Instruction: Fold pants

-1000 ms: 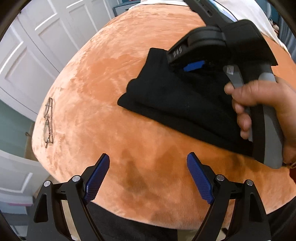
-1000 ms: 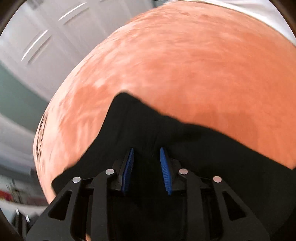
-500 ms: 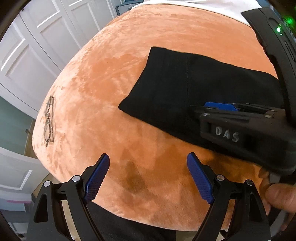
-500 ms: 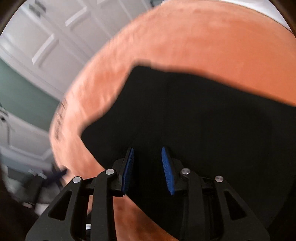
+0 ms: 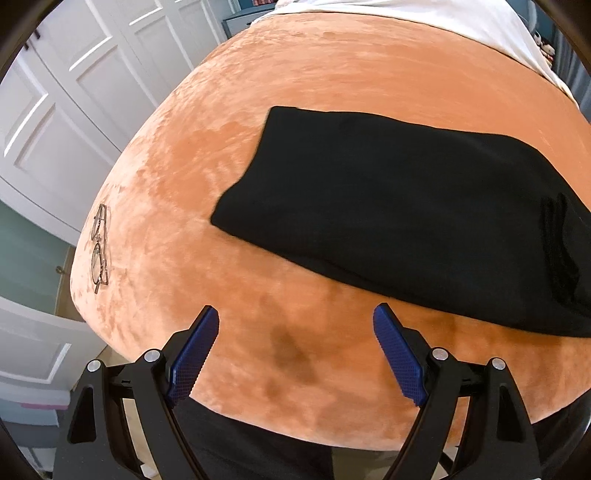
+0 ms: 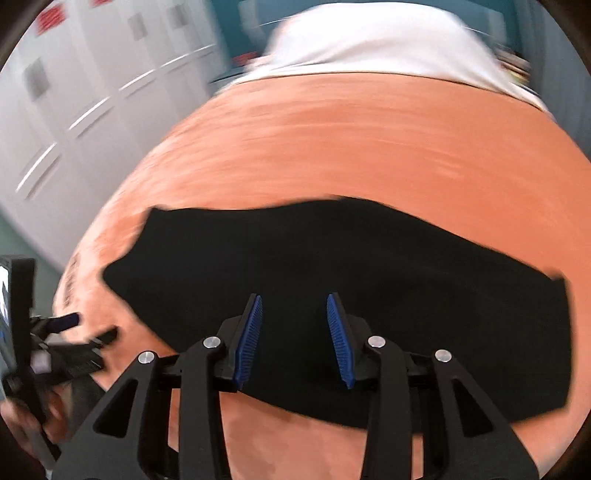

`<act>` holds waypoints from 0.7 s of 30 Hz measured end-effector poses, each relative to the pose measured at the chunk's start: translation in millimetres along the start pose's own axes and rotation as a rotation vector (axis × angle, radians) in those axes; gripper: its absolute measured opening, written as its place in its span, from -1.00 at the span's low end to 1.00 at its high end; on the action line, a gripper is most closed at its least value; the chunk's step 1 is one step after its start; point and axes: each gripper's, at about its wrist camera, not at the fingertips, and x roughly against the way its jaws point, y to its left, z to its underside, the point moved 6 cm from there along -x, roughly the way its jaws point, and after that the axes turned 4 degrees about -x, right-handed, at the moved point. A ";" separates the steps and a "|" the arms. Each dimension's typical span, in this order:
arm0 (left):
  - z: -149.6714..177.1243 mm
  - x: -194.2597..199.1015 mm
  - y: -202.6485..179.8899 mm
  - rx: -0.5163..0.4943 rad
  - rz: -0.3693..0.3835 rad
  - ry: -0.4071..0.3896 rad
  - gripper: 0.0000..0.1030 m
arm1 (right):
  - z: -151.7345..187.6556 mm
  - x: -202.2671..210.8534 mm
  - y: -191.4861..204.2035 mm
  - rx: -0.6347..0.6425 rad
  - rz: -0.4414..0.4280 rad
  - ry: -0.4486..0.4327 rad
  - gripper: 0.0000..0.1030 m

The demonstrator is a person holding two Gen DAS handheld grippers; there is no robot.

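Note:
The black pants [image 5: 399, 206] lie folded flat in a long rectangle on the orange bedspread [image 5: 295, 81]. My left gripper [image 5: 295, 332] is wide open and empty, above bare bedspread just short of the pants' near edge. My right gripper [image 6: 294, 321] is partly open and empty, held above the pants [image 6: 332, 266] near their front edge. The left gripper also shows blurred at the left edge of the right wrist view [image 6: 70, 332].
A pair of glasses [image 5: 99, 247] lies near the bed's left edge. White wardrobe doors [image 5: 74, 92] stand to the left. A white sheet [image 5: 424, 18] covers the far end of the bed. The bed's near edge drops off below my left gripper.
My right gripper has pulled back off the pants, out of the left wrist view, and its jaws opened a little. The pants now lie flat. My left gripper has stayed put.

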 end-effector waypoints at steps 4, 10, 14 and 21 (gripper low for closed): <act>-2.5 5.1 -23.8 -0.012 0.013 0.010 0.62 | 23.1 37.8 -122.1 -0.201 0.167 -0.046 0.25; -6.3 15.2 -59.9 -0.032 0.018 0.009 0.62 | 47.9 51.8 -239.3 -0.464 0.230 -0.046 0.27; -7.2 19.7 -76.3 -0.049 0.022 0.017 0.62 | 51.8 26.6 -260.9 -0.565 0.133 -0.011 0.27; -11.0 24.6 -84.5 -0.079 -0.011 0.009 0.62 | 46.3 -6.1 -224.0 -0.444 0.097 0.026 -0.37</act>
